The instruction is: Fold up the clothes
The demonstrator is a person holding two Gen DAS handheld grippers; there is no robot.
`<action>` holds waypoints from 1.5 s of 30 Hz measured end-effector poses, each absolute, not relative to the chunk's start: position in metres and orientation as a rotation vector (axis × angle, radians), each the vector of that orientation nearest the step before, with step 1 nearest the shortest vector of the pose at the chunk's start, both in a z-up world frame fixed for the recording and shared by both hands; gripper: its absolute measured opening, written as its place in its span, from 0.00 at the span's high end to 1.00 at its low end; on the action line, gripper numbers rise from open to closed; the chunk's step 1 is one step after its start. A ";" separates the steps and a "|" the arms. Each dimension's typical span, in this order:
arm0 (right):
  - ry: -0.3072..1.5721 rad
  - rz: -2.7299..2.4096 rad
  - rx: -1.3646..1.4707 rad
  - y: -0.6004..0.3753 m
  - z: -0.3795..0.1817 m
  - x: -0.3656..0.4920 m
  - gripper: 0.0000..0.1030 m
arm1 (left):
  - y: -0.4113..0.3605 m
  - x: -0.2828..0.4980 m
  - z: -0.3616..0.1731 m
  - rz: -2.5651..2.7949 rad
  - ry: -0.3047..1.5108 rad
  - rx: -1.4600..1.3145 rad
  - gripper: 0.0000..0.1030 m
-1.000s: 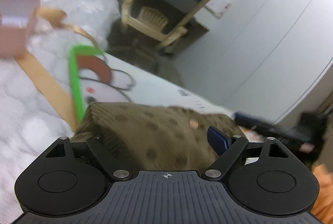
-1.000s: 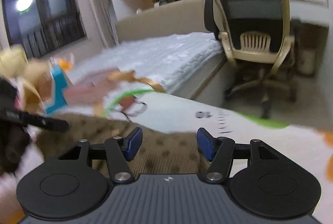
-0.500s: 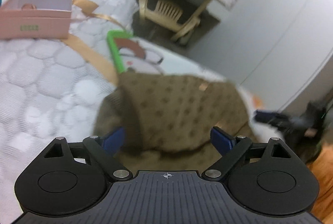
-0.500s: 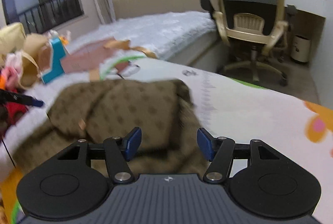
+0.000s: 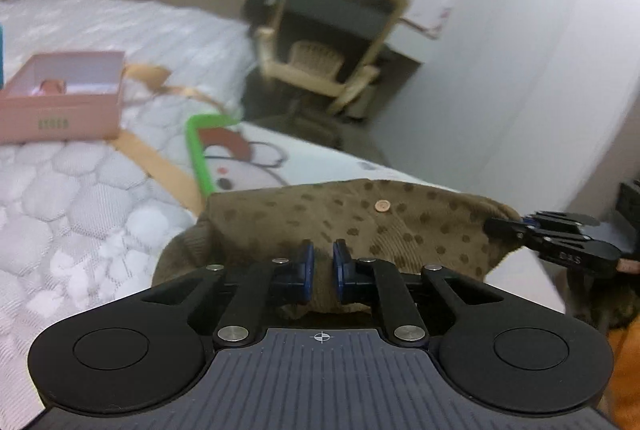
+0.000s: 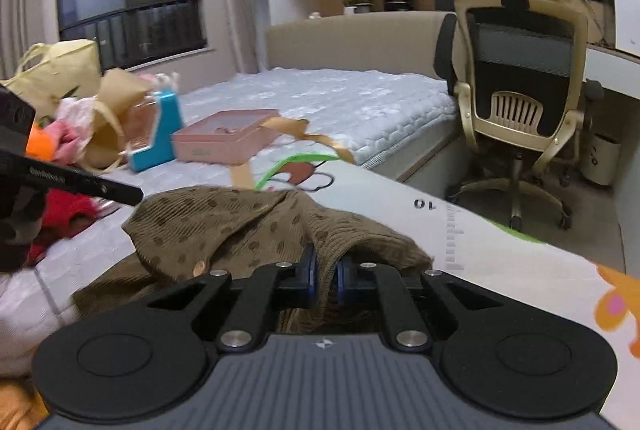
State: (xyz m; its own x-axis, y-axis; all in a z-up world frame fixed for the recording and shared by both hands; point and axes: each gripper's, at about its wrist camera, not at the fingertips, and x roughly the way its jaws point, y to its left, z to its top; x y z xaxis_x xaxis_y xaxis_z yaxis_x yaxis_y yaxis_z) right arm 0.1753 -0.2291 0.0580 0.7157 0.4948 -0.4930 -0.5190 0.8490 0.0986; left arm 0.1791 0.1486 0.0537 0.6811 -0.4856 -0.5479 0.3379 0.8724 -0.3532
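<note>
White quilted bedding point(image 6: 328, 98) is seen stretching behind a cartoon-printed mat point(image 6: 500, 262), on which a brown dotted corduroy garment point(image 5: 360, 226) is spread. At nine o'clock in the left wrist view a pink box point(image 5: 64, 98) is set on the bedding. The left tongs point(image 5: 323, 264) are clamped together on the garment's near edge. The right tongs point(image 6: 325, 272) are likewise closed on a raised fold. At two o'clock a beige office chair point(image 6: 520, 90) is seen.
</note>
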 end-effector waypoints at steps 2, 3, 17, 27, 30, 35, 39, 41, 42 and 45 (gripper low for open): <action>0.584 0.560 -0.041 -0.238 0.045 0.161 0.91 | 0.147 0.158 0.046 -0.501 0.714 -0.226 0.88; 0.611 0.559 -0.037 -0.242 0.038 0.154 0.91 | 0.146 0.147 0.041 -0.519 0.731 -0.224 0.84; 0.620 0.527 0.048 -0.254 -0.004 0.143 0.45 | 0.156 0.186 -0.014 -0.542 0.677 -0.213 0.18; 0.614 0.526 0.039 -0.232 0.009 0.169 0.92 | 0.148 0.197 0.004 -0.468 0.739 -0.292 0.83; 0.515 0.562 0.048 -0.241 0.045 0.148 0.92 | 0.146 0.168 0.049 -0.508 0.670 -0.239 0.84; 0.549 0.589 0.068 -0.253 0.044 0.121 0.92 | 0.140 0.124 0.047 -0.519 0.697 -0.133 0.73; 0.745 0.496 -0.033 -0.254 -0.008 0.119 0.82 | 0.153 0.117 0.005 -0.454 0.839 -0.135 0.48; 0.732 0.478 -0.035 -0.261 -0.005 0.118 0.74 | 0.162 0.120 0.000 -0.460 0.856 -0.182 0.37; 0.711 0.473 -0.030 -0.265 0.000 0.118 0.69 | 0.165 0.124 0.007 -0.494 0.822 -0.217 0.21; 0.585 0.493 -0.019 -0.257 0.032 0.130 0.48 | 0.173 0.137 0.029 -0.593 0.718 -0.320 0.06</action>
State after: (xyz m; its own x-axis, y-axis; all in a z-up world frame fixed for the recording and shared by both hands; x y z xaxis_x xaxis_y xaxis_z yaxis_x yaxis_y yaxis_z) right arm 0.1301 -0.2569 0.0316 0.7214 0.4405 -0.5343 -0.4512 0.8843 0.1199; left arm 0.1373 0.1729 0.0292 0.6000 -0.6081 -0.5198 0.3959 0.7904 -0.4675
